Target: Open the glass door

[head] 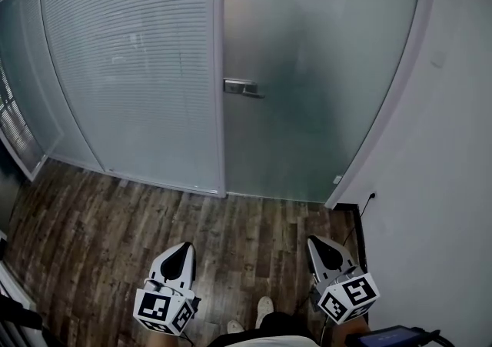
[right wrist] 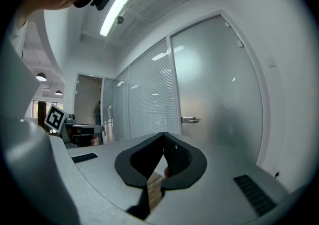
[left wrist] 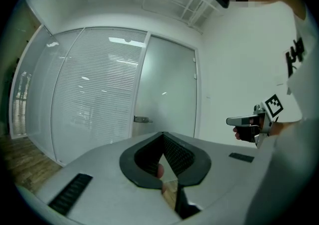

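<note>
The left claw [head: 181, 251] and right claw [head: 315, 245] are closed tight and empty, held level, since the closed glass door [head: 323, 68] and its handle [head: 242, 88] stand well ahead, seemingly beyond reach.

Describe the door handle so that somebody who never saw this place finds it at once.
A long glass wall with fine horizontal stripes closes the far side. At its right end stands the plain frosted glass door. The handle is the short silver lever at the door's left edge, about halfway up, the only lever on the smooth glass.
</note>
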Demonstrator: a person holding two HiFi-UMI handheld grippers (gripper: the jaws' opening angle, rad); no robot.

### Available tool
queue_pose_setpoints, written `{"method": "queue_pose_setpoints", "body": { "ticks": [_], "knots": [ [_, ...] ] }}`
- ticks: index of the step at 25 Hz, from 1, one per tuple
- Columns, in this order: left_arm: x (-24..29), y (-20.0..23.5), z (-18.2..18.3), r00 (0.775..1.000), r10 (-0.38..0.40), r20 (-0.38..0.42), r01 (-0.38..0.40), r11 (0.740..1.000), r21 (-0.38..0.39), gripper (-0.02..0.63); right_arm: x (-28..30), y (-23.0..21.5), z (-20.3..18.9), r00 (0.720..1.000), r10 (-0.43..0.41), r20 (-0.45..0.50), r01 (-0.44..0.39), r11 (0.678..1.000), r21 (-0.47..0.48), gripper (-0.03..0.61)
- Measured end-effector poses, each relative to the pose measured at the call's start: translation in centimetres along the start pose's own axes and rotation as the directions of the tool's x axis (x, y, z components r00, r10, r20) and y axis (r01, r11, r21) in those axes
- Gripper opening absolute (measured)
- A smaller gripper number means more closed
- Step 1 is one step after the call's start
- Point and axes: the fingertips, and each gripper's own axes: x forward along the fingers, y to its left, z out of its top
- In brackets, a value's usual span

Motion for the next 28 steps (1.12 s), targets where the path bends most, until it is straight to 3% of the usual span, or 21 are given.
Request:
{"method": "queue_pose_setpoints", "body": {
  "ticks": [11,21,28],
  "knots": [
    [10.0,3.0,1.5,1.000,0.020,-0.006,-0.019,0.999,0.030,-0.002,9.5,-6.5,0.5,1.000,0.021,0.012,-0.021,1.000,0.017,0.002],
    [22.5,0.8,4.5,0.999,0.033,-0.011,-0.032,0.998,0.052,-0.002,17.3,-17.1,3.0,0.998,0.058,0.010,-0.059,0.998,0.026,0.002],
    [27.8,-0.8,4.7,0.998,0.053,-0.042,-0.050,0.997,0.056,-0.002,20.4,-22.0,3.4,0.996,0.092,0.009,-0.092,0.994,0.053,0.002]
  ]
}}
